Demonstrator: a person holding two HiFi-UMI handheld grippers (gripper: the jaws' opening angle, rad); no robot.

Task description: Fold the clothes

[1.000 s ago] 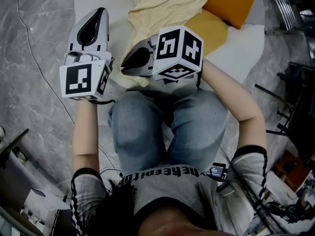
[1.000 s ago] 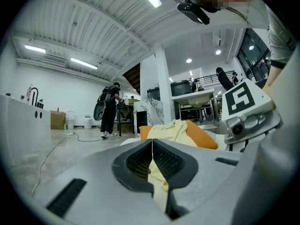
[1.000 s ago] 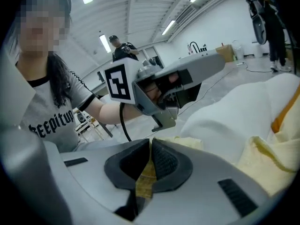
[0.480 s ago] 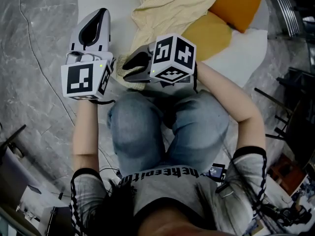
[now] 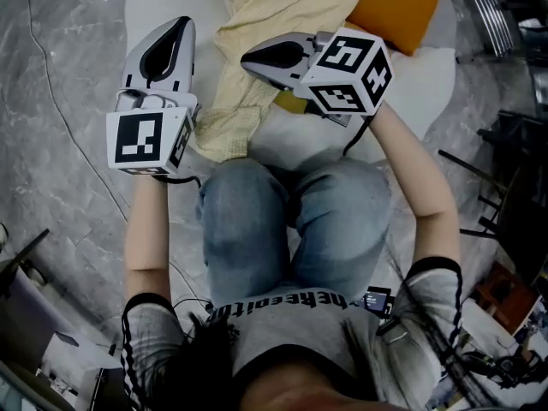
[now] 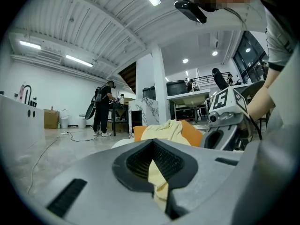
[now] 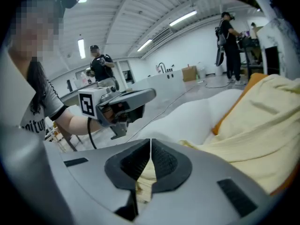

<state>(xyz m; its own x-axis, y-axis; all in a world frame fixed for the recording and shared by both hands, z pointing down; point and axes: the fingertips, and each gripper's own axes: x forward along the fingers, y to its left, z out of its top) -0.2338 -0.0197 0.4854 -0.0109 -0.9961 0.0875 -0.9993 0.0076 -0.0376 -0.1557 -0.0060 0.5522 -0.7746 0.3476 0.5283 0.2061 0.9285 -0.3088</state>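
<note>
Nearest the camera, the person's knees in blue jeans (image 5: 291,229) rest at the edge of a white pad (image 5: 411,84) that lies on the grey marbled floor (image 5: 60,101).

Just beyond the knees lies the near end of the yellow garment (image 5: 224,131), a bunched corner with a fine checked weave. From there the pale, creased cloth runs away from the person in a loose rumpled band and widens at the far end.

The left tool (image 5: 175,32) sits at the garment's left side. In its own view the left tool (image 6: 152,149) is clenched, with a fold of the yellow garment (image 6: 159,179) nipped between the dark ribbed pads.

The right tool (image 5: 257,58) is over the middle of the band, tip pointing left. In its own view the right tool (image 7: 150,146) has jaws that are closing, and a wrinkled bit of the yellow garment (image 7: 145,177) is caught between them; the rest spreads out to the right.

Further off, the garment lies over an orange fabric (image 5: 402,7) on the pad's far side.

Far behind, a standing person (image 6: 102,109) is by a bench.
</note>
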